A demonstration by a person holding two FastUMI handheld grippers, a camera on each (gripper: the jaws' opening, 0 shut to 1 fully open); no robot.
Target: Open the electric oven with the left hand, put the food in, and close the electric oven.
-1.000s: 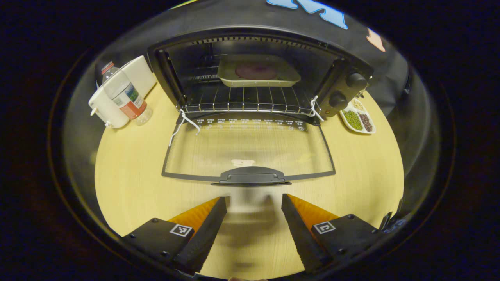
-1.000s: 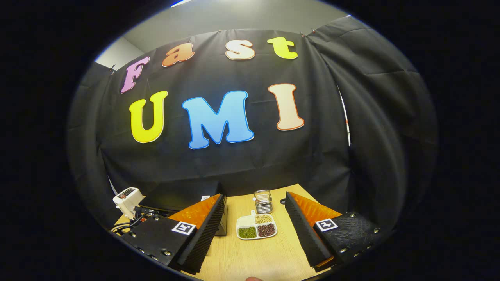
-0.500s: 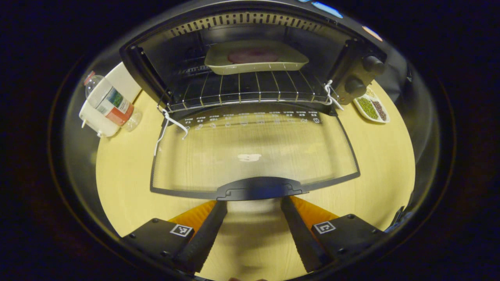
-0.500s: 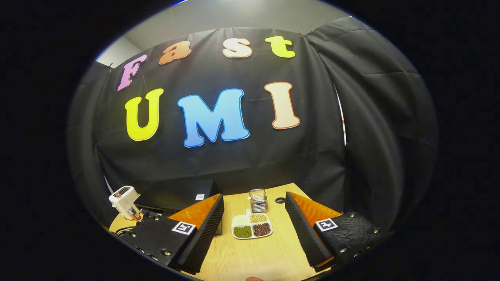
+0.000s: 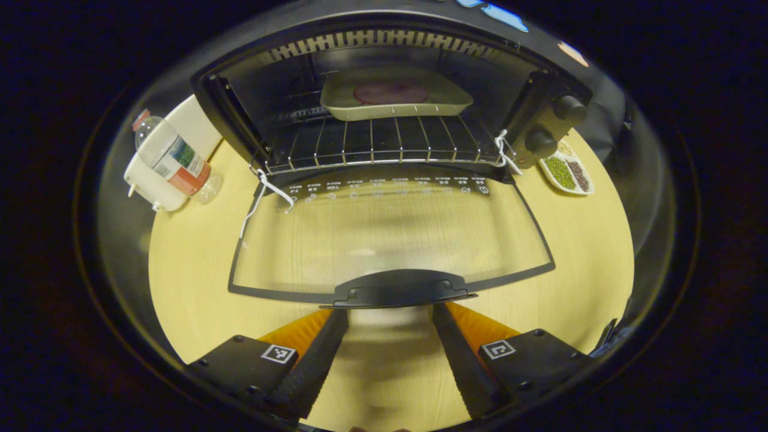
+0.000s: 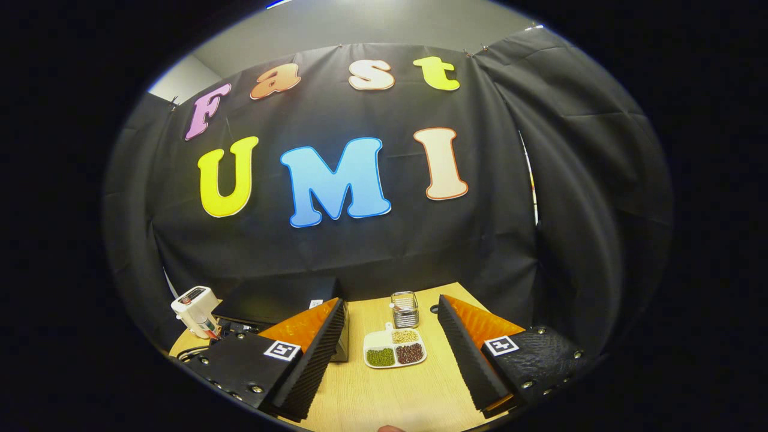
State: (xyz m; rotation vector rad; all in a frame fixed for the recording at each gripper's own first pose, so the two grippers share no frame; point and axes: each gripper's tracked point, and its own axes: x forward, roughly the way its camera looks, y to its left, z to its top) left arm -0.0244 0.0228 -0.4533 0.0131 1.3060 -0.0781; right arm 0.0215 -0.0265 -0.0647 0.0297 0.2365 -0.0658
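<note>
In the left gripper view the black electric oven (image 5: 540, 114) stands with its glass door (image 5: 390, 234) folded down flat toward me. A pale tray (image 5: 393, 101) with a dark round piece of food (image 5: 390, 93) rests on the wire rack (image 5: 378, 144) inside. The door handle (image 5: 399, 288) lies just beyond my left gripper (image 5: 390, 315), which is open, its tips right under the handle's edge. In the right gripper view my right gripper (image 6: 390, 312) is open and holds nothing, raised over the table to the right of the oven's top (image 6: 276, 300).
A plastic water bottle (image 5: 177, 159) leans against a white appliance (image 5: 180, 135) left of the oven. A white divided dish of beans (image 5: 567, 174) (image 6: 393, 351) sits right of it, with a small glass jar (image 6: 405, 309) behind. The yellow table (image 5: 192, 270) has free room in front.
My left gripper has moved forward toward the door until its tips reach the handle. The right gripper has barely shifted.
</note>
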